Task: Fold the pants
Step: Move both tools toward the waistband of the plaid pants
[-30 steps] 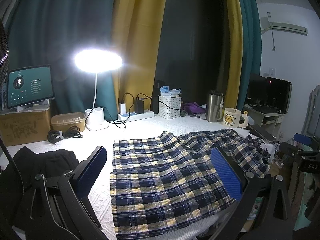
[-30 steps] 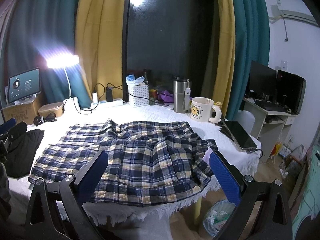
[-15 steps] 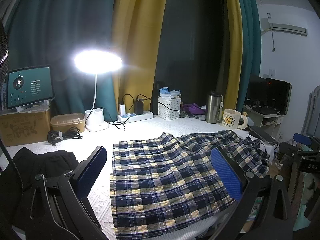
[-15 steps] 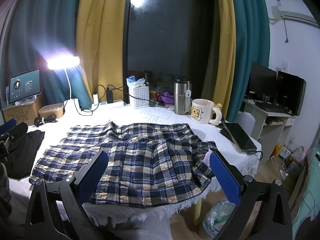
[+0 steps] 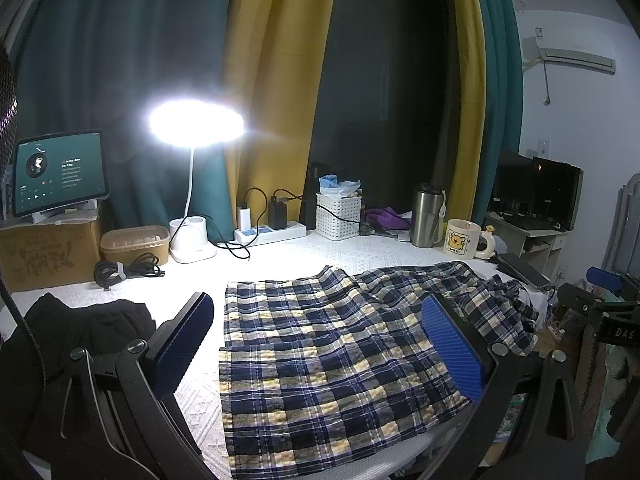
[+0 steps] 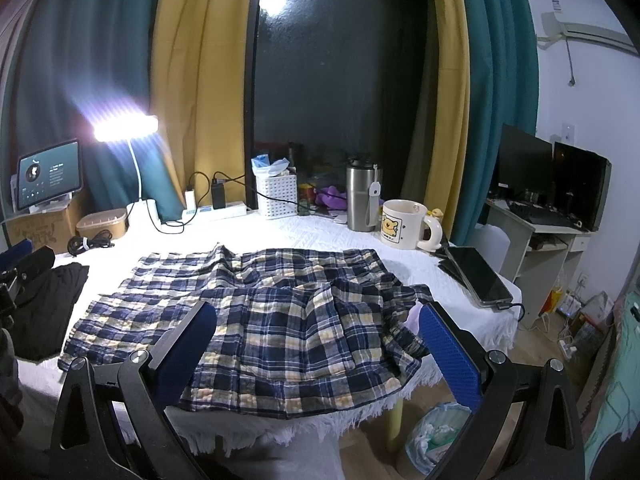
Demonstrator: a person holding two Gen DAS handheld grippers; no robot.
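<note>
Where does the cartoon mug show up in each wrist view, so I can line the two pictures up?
Left wrist: the cartoon mug sits at mid-right, on the table beyond the plaid pants.
Right wrist: the cartoon mug sits right of centre, beyond the pants' far edge.
Shared landmark: the steel tumbler stands just left of the mug in both views.

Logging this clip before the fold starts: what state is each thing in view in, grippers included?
plaid pants: spread flat on the table, unfolded, waist end rumpled
left gripper: open, empty, above the pants
right gripper: open, empty
desk lamp: on
tablet: screen lit
phone: screen dark
black garment: bunched beside the pants
mug: upright
</note>
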